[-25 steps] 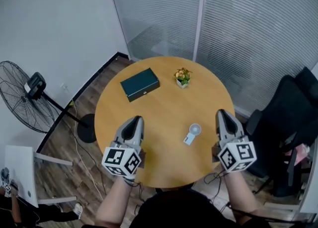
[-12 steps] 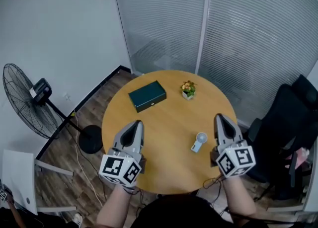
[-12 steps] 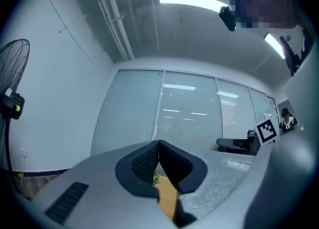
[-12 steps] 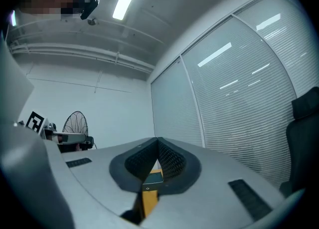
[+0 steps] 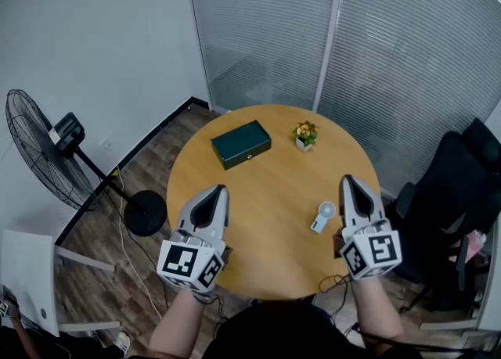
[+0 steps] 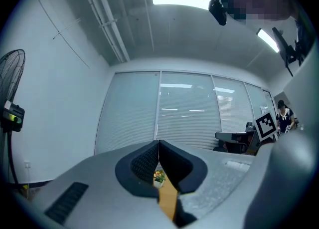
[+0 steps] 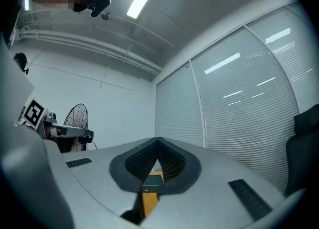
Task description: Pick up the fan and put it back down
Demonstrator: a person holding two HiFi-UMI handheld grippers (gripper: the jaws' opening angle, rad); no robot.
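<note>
round table (image 5: 258, 185): fan (image 5: 322, 217) lies as before | left gripper (image 5: 221, 188) jaws closed, empty | right gripper (image 5: 345, 180) jaws closed, empty

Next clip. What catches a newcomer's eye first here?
The left gripper and right gripper, both shut and empty, hover over the near side of a round wooden table. A small white handheld fan lies beside the right gripper; a dark green box and potted plant sit farther back.

The round table (image 5: 266, 193) bears one small fan (image 5: 322, 216), one green box (image 5: 240, 144) and one potted plant (image 5: 305, 135). Left of the table stands one floor fan (image 5: 35, 146), right of it one black chair (image 5: 450, 185).
</note>
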